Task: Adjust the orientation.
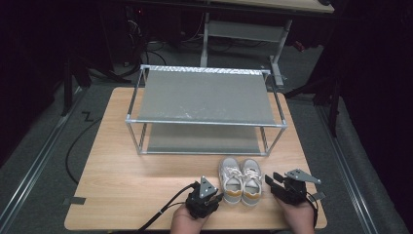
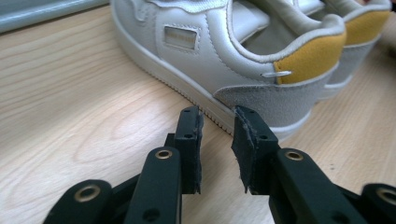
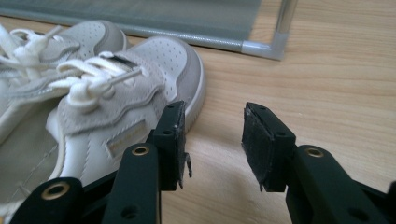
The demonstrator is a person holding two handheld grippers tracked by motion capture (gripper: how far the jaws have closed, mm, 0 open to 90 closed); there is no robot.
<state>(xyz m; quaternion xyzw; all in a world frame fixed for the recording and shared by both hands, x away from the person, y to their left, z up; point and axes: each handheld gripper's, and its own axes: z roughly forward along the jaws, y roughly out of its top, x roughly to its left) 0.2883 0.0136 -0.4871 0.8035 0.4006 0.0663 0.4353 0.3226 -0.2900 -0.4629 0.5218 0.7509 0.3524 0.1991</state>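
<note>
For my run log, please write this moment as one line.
scene: pair of shoes on table before rack | left gripper: open, beside left shoe's heel | right gripper: open, beside right shoe | nothing held

Left gripper (image 1: pixel 217 196), right gripper (image 1: pixel 271 180): black bodies, grey three-cornered top plates. Black jaws with brass-ringed holes, screws, frayed dark pads (image 2: pixel 243 140). Black cable (image 1: pixel 160 212) trails from left gripper.

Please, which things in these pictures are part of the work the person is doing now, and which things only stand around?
Part of the work:
- pair of shoes, between the two tongs
- left tongs, open, beside the left shoe's heel
- right tongs, open, beside the right shoe
- shoe rack, probably, standing just behind the shoes

Only around:
- table
- black cable on the floor
- desk frame behind
</note>
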